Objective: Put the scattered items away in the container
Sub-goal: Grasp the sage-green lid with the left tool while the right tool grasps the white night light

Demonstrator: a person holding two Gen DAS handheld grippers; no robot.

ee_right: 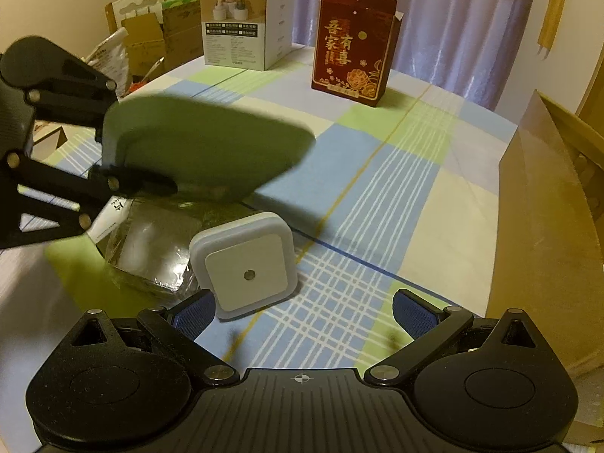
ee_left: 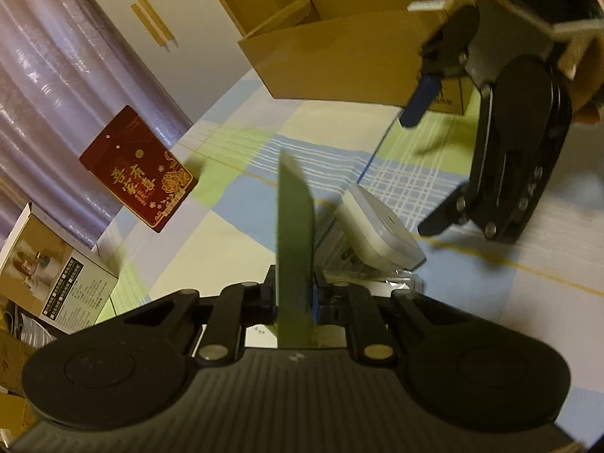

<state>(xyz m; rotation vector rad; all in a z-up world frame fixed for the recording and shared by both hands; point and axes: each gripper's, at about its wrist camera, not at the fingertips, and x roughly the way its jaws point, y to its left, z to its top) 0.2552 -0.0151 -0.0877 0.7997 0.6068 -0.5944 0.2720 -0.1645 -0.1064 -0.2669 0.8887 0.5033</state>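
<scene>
Green pad [ee_left: 294, 234] between left fingers [ee_left: 260, 298]

Materials, as seen
Matt cardboard box [ee_right: 543, 226]; woven checked cloth [ee_right: 396, 196] on surface; glossy crinkled plastic wrap [ee_right: 151, 256]; smooth white plastic night light [ee_right: 245, 268], 6 o'clock.

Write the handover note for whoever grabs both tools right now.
Left tool: shut on the flat green item, held above the table.
Right tool: open, empty, just short of the white square night light.
The light leans on a wrapped packet on the checked cloth. Cardboard box stands right.
Nothing visibly boxed yet. Left: green item, light, packet.
</scene>
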